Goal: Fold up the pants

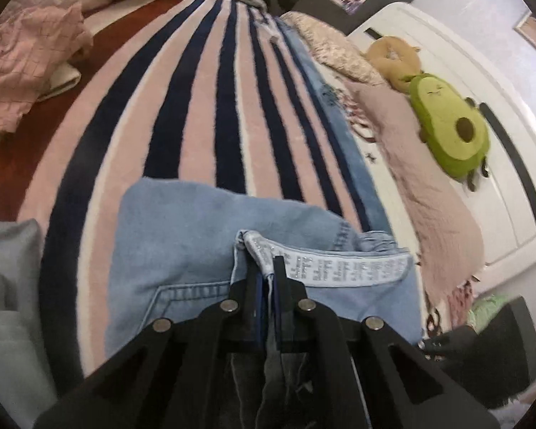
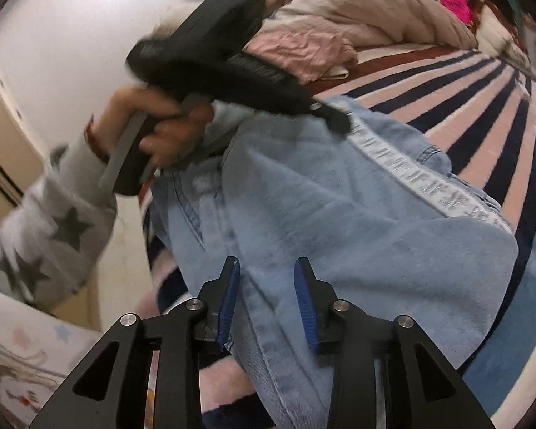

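Light blue jeans (image 1: pixel 203 236) lie on a pink, white and navy striped blanket (image 1: pixel 203 107). One leg (image 1: pixel 336 132) runs far along the blanket's right side. My left gripper (image 1: pixel 266 268) is shut on the jeans' waistband by its white lettered band (image 1: pixel 357 268) and holds it lifted. In the right wrist view the left gripper (image 2: pixel 336 119) shows, held in a hand, pinching that band (image 2: pixel 428 175). My right gripper (image 2: pixel 266 268) is open, its blue pads either side of a denim seam (image 2: pixel 261 307) of the jeans (image 2: pixel 357 236), not closed on it.
A green avocado plush (image 1: pixel 450 125) and a tan plush (image 1: pixel 393 57) lie on the white surface to the right beside a pink fringed throw (image 1: pixel 428 186). Crumpled pink bedding (image 1: pixel 25 68) sits at the left. A white wall (image 2: pixel 53 28) stands left in the right view.
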`<move>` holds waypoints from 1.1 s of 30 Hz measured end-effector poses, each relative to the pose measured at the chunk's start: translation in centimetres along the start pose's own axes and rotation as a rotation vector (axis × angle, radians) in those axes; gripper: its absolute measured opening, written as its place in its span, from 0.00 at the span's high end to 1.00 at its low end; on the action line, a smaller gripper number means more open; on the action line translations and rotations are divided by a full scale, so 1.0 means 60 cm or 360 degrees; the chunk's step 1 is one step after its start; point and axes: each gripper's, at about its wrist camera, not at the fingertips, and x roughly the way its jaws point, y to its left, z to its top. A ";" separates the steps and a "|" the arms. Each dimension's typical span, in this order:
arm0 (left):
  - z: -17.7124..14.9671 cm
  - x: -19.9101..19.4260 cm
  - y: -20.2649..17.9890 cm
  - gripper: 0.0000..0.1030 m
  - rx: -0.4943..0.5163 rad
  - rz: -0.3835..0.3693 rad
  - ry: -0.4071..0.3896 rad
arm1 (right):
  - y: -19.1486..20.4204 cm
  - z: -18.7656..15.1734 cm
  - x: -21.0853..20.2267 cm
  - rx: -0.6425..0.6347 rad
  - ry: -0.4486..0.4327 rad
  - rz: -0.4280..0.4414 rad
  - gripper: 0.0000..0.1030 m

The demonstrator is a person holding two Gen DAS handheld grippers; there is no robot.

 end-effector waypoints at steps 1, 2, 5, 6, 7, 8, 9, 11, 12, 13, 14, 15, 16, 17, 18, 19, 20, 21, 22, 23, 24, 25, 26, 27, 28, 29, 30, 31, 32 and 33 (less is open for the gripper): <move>-0.001 0.006 0.002 0.97 -0.0021 0.0003 0.0014 | -0.001 -0.001 0.002 0.0010 0.0000 0.0008 0.72; -0.003 0.005 0.004 0.97 -0.0038 -0.0008 0.0017 | -0.004 -0.002 0.003 0.0027 0.0000 0.0019 0.72; -0.015 -0.025 0.002 0.81 -0.0037 -0.0057 -0.0002 | -0.016 -0.006 -0.001 0.0091 -0.0015 0.0068 0.73; -0.022 -0.045 -0.002 0.67 -0.0008 -0.0055 -0.0034 | -0.018 -0.008 -0.002 0.0104 -0.0018 0.0077 0.73; -0.029 -0.063 -0.006 0.61 0.0016 -0.0057 -0.0067 | -0.017 -0.011 -0.003 0.0111 -0.0021 0.0081 0.73; -0.035 -0.084 -0.011 0.54 0.0042 -0.0076 -0.0111 | -0.018 -0.012 -0.003 0.0115 -0.0022 0.0084 0.74; -0.041 -0.097 -0.015 0.54 0.0057 -0.0114 -0.0129 | -0.019 -0.012 -0.002 0.0118 -0.0025 0.0086 0.74; -0.051 -0.108 -0.024 0.54 0.0087 -0.0184 -0.0107 | -0.019 -0.012 -0.001 0.0125 -0.0030 0.0083 0.74; -0.056 -0.106 -0.028 0.54 0.0102 -0.0186 -0.0084 | -0.019 -0.012 0.000 0.0128 -0.0031 0.0080 0.74; -0.062 -0.099 -0.032 0.54 0.0114 -0.0169 -0.0047 | -0.019 -0.012 0.000 0.0130 -0.0032 0.0078 0.73; -0.068 -0.091 -0.034 0.54 0.0114 -0.0159 -0.0017 | -0.019 -0.011 0.000 0.0131 -0.0033 0.0075 0.73; -0.073 -0.084 -0.037 0.57 0.0108 -0.0160 0.0005 | -0.018 -0.011 0.000 0.0132 -0.0033 0.0072 0.73; -0.079 -0.079 -0.039 0.65 0.0103 -0.0174 0.0020 | -0.018 -0.012 0.000 0.0134 -0.0034 0.0070 0.73; -0.092 -0.077 -0.041 0.80 0.0113 -0.0193 0.0027 | -0.018 -0.013 -0.001 0.0136 -0.0035 0.0069 0.73; -0.101 -0.078 -0.044 0.88 0.0133 -0.0194 0.0028 | -0.018 -0.014 -0.001 0.0141 -0.0034 0.0067 0.73; -0.116 -0.083 -0.048 0.89 0.0162 -0.0208 0.0028 | -0.018 -0.017 -0.002 0.0143 -0.0033 0.0066 0.73; -0.129 -0.089 -0.051 0.93 0.0179 -0.0220 0.0020 | -0.019 -0.017 -0.002 0.0146 -0.0037 0.0066 0.73; -0.143 -0.096 -0.053 0.94 0.0193 -0.0224 0.0022 | -0.019 -0.019 -0.003 0.0150 -0.0039 0.0069 0.73; -0.156 -0.101 -0.056 0.94 0.0207 -0.0219 0.0027 | -0.021 -0.019 -0.002 0.0153 -0.0040 0.0073 0.73; -0.172 -0.107 -0.057 0.95 0.0221 -0.0200 0.0030 | -0.021 -0.020 -0.005 0.0156 -0.0043 0.0078 0.73; -0.180 -0.110 -0.057 0.95 0.0223 -0.0185 0.0029 | -0.023 -0.020 -0.008 0.0166 -0.0048 0.0091 0.73; -0.189 -0.113 -0.056 0.95 0.0221 -0.0174 0.0032 | -0.026 -0.020 -0.011 0.0179 -0.0053 0.0104 0.73; -0.196 -0.115 -0.056 0.95 0.0226 -0.0168 0.0027 | -0.028 -0.018 -0.015 0.0195 -0.0064 0.0121 0.73; -0.200 -0.117 -0.057 0.95 0.0235 -0.0170 0.0015 | -0.030 -0.015 -0.020 0.0205 -0.0084 0.0137 0.73; -0.203 -0.118 -0.057 0.95 0.0245 -0.0181 0.0011 | -0.030 -0.012 -0.024 0.0208 -0.0104 0.0146 0.73; -0.206 -0.118 -0.060 0.95 0.0263 -0.0195 0.0010 | -0.031 -0.007 -0.029 0.0210 -0.0130 0.0149 0.72; -0.207 -0.116 -0.064 0.95 0.0277 -0.0203 0.0009 | -0.031 -0.001 -0.035 0.0212 -0.0158 0.0148 0.70; -0.209 -0.114 -0.067 0.95 0.0287 -0.0212 0.0013 | -0.031 0.003 -0.038 0.0213 -0.0176 0.0146 0.68; -0.210 -0.113 -0.072 0.95 0.0310 -0.0234 0.0018 | -0.031 0.007 -0.043 0.0211 -0.0194 0.0144 0.68; -0.212 -0.114 -0.076 0.95 0.0327 -0.0252 0.0025 | -0.031 0.011 -0.048 0.0204 -0.0208 0.0126 0.68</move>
